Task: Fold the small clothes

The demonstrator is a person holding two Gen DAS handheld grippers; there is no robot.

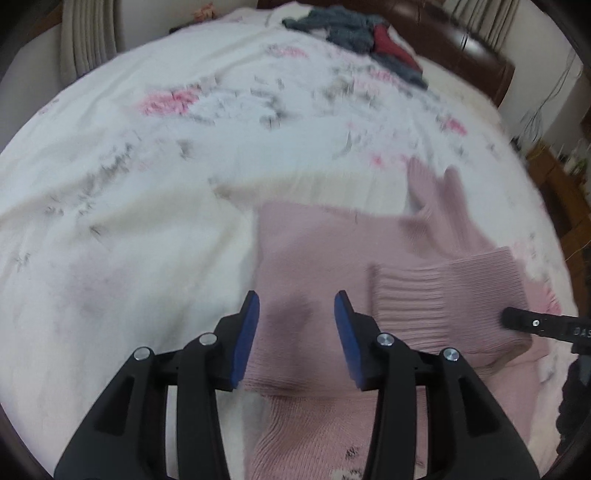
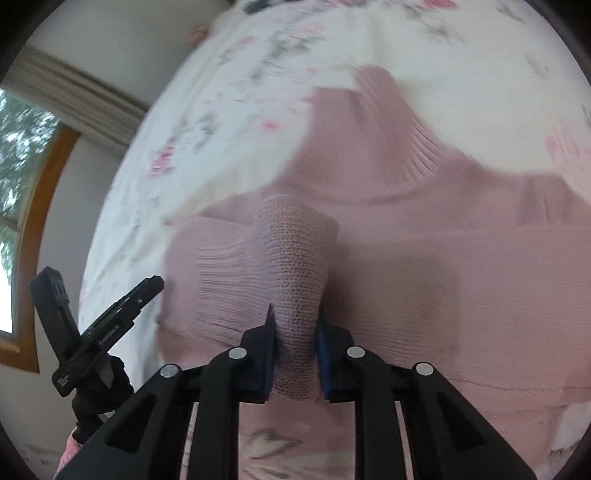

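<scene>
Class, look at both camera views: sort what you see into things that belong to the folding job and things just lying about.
Part of the job:
- pink sweater, spread on the bed
- its sleeve, pinched in the right gripper
- left gripper, open above the sweater

Just lying about:
- pile of clothes, grey and red, at the far end
- floral bedspread
- curtain

Motion blur smears the floral bedsheet (image 1: 221,110) and most of the pink sweater (image 1: 314,243), the dark clothes pile (image 1: 354,33) is too unclear to identify, and the sweater's bottom is cut off.
</scene>
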